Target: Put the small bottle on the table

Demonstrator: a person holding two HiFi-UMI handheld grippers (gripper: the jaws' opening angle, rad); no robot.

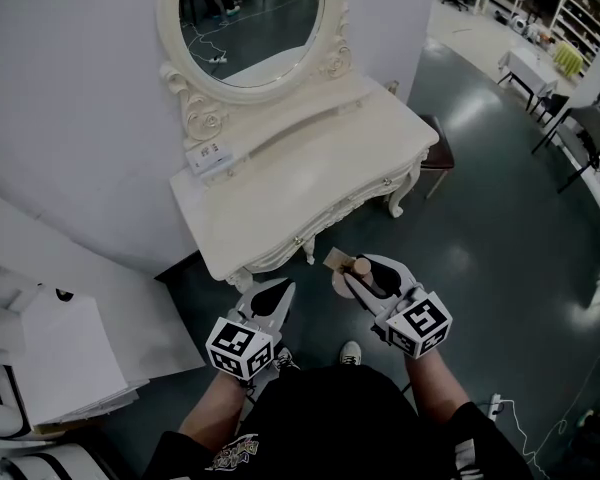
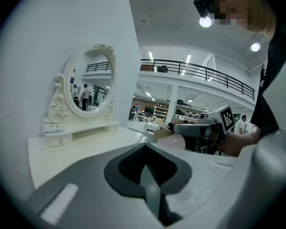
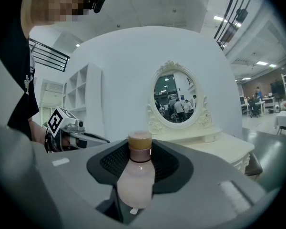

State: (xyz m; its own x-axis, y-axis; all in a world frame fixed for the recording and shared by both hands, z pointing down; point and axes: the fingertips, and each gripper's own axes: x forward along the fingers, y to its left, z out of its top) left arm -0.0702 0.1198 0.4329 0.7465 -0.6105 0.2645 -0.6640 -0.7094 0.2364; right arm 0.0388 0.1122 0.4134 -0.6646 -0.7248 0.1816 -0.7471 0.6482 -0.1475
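In the head view, the right hand-held gripper (image 1: 358, 271) holds the small bottle (image 1: 362, 267) in the air just off the front edge of the white desk (image 1: 310, 183), above the dark floor (image 1: 480, 198). The left hand-held gripper (image 1: 277, 293) hovers beside it, also near the desk's front. An oval mirror (image 1: 252, 13) stands at the back of the desk. In the left gripper view, the left jaws are pressed together with nothing between them, and the bottle shows off to the right, clear of the desk. In the right gripper view, the right jaws are clamped on the bottle's pale body, its tan cap (image 3: 140, 139) pointing towards the jaw tips
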